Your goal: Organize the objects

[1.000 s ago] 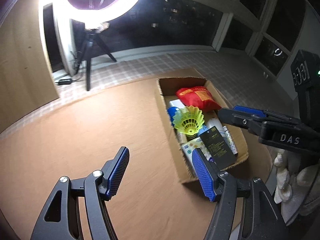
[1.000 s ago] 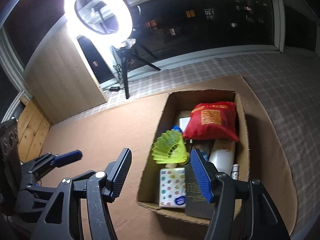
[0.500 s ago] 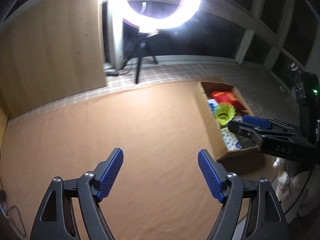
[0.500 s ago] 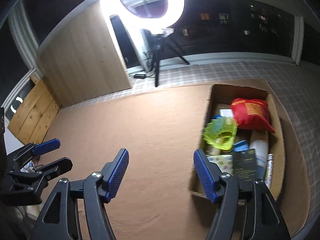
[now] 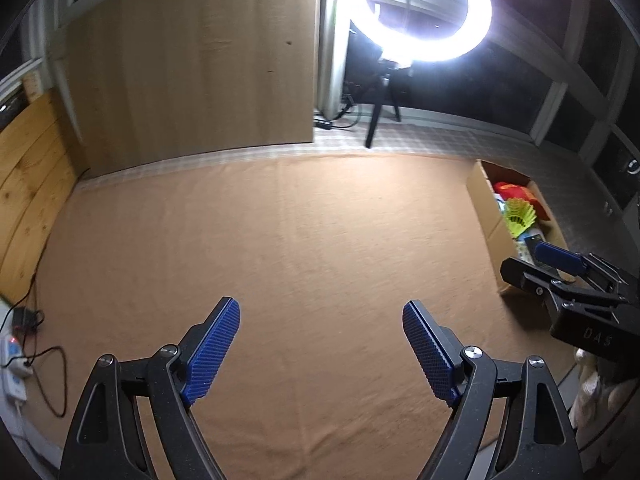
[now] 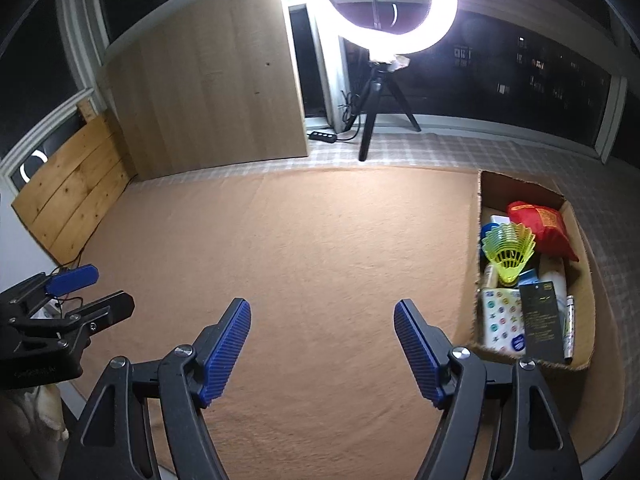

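A cardboard box (image 6: 585,280) stands at the right of the tan mat (image 6: 320,248). It holds a yellow shuttlecock (image 6: 508,250), a red bag (image 6: 542,226), a dotted packet (image 6: 502,316), a black booklet (image 6: 542,322) and a white bottle (image 6: 554,276). The box also shows in the left wrist view (image 5: 480,188), with the shuttlecock (image 5: 519,216). My left gripper (image 5: 320,344) is open and empty over the mat. My right gripper (image 6: 322,346) is open and empty, left of the box. Each gripper shows in the other's view: the right one (image 5: 568,276), the left one (image 6: 76,292).
A lit ring light on a tripod (image 6: 374,120) stands behind the mat on checked floor. A wooden panel (image 6: 208,92) and plank board (image 6: 72,188) lean at the back left. A power strip with cables (image 5: 16,356) lies off the mat's left edge.
Both grippers have swung left and back from the box, which now sits at the right of both views. Both stay open and empty.
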Demonstrator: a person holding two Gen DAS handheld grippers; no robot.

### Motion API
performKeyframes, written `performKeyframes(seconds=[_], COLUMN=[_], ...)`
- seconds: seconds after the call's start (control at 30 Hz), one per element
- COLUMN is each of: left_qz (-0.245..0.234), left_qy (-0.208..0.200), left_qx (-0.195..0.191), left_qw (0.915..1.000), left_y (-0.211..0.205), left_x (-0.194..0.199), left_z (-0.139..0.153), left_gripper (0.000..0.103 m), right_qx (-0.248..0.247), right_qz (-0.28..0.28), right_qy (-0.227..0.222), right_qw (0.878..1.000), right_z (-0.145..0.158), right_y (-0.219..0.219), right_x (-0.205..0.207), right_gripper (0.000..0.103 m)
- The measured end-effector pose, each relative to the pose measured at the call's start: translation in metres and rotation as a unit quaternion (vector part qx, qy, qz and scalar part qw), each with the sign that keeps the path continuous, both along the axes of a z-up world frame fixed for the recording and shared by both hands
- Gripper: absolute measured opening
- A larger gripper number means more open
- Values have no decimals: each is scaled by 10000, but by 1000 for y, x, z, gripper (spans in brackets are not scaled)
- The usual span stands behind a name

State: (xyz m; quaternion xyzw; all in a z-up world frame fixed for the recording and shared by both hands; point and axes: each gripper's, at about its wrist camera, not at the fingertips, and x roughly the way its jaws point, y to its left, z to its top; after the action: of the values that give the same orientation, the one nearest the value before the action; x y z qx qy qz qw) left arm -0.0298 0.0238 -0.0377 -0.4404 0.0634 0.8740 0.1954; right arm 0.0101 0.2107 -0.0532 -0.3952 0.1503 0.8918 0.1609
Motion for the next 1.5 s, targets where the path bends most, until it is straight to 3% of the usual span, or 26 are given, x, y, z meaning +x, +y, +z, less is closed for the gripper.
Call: performKeyframes(seconds=[0.2,0.67,1.5], left_qz=[214,433,529], left_qy=[-30,-64,-88], left_qx=[-2,-119,-103], left_qw=[9998,9990,9985], left_y=[-24,-61,-62], left_x=[13,3,-13], left_z=[-2,-13,-18], left_gripper=[92,94,96], right_qx=[404,477,524], right_qz=[-34,-116,-111], right_qy=[-41,-64,-208], right_qw=[9992,9988,9983], right_z=[2,0,-6], right_y=[-29,-47,-41], right_x=[-2,-10,-23], right_gripper=[81,82,83])
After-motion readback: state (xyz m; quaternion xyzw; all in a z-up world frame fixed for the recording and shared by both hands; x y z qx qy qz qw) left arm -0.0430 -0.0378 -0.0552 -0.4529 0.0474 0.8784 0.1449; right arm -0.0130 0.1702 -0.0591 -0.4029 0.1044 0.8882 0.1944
